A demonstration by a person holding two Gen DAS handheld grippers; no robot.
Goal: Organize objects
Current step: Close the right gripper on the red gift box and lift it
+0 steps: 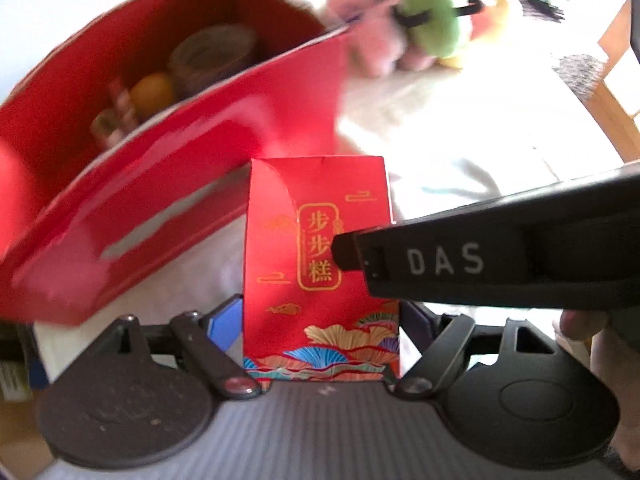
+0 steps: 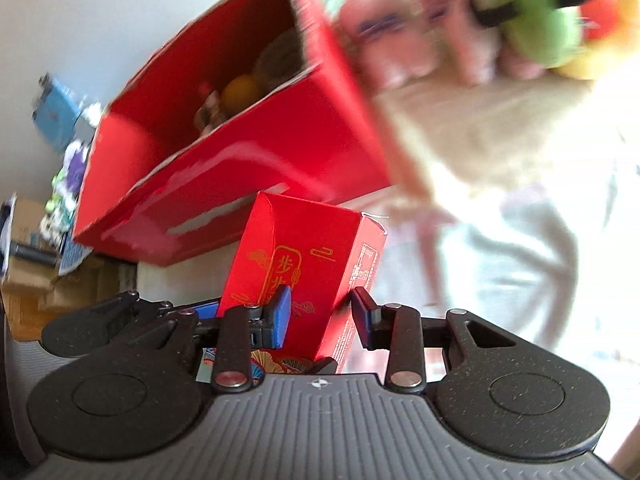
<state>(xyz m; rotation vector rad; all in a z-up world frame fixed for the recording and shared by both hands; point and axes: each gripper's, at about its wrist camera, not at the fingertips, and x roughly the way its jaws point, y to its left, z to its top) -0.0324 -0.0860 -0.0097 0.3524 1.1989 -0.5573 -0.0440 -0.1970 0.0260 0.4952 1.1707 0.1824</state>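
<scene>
A small red carton (image 1: 316,280) with gold characters stands upright between the blue pads of my left gripper (image 1: 322,316), which is shut on its sides. From the right, a black finger (image 1: 460,260) of my right gripper lies against the carton's printed face. In the right wrist view the same carton (image 2: 304,256) sits tilted between the two blue pads of my right gripper (image 2: 320,308), one on its front and one at its side face. Just behind it, a large open red box (image 1: 132,184) holds an orange ball (image 1: 152,92), a brown woven cup (image 1: 212,56) and other small items.
Pink, green and yellow plush toys (image 1: 404,24) lie on the white cloth (image 1: 460,132) behind the box. A wooden chair frame (image 1: 616,104) stands at the right edge. A hand (image 1: 580,324) shows at the right. Cardboard boxes and clutter (image 2: 48,216) sit beyond the table's left side.
</scene>
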